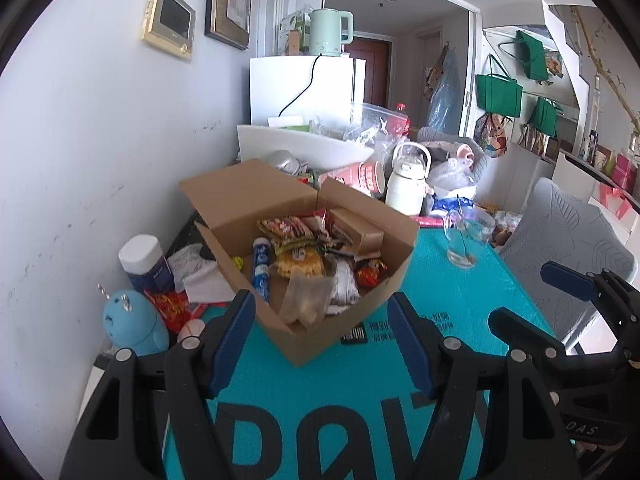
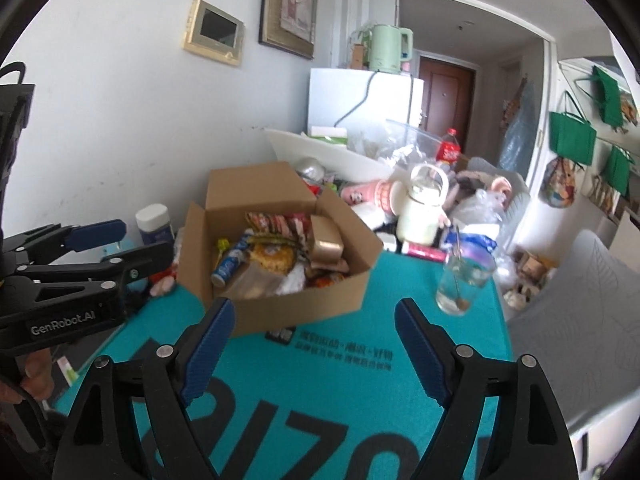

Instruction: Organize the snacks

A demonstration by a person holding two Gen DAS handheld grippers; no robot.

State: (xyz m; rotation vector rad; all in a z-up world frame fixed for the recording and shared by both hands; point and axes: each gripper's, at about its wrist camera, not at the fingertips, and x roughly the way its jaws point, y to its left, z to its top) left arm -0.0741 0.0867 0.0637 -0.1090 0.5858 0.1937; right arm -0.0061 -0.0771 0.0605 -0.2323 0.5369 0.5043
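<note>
Nearest in both views: both grippers w/ jaws spread wide, nothing between them. Left gripper (image 1: 322, 340) sits bottom centre of the left wrist view; right gripper (image 2: 314, 346) likewise in the right wrist view. Both hang over the teal surface (image 1: 460, 300).

Next out: cardboard box (image 1: 344, 312), flaps up, straight ahead of both jaw pairs, centre frame. One corner points at the left jaws and looks closest to them; from the right gripper the box lies ahead and slightly left of centre.

Snacks (image 1: 304, 248) are piled in the box, mixed packets in no order I can make out. Blue tube (image 1: 262, 270) lies along the box's left wall, long axis running roughly away from the jaws.

Beyond, right of frame: glass (image 1: 466, 240) w/ spoon. Farther still, clutter; whether more snacks lie there, can't tell.
</note>
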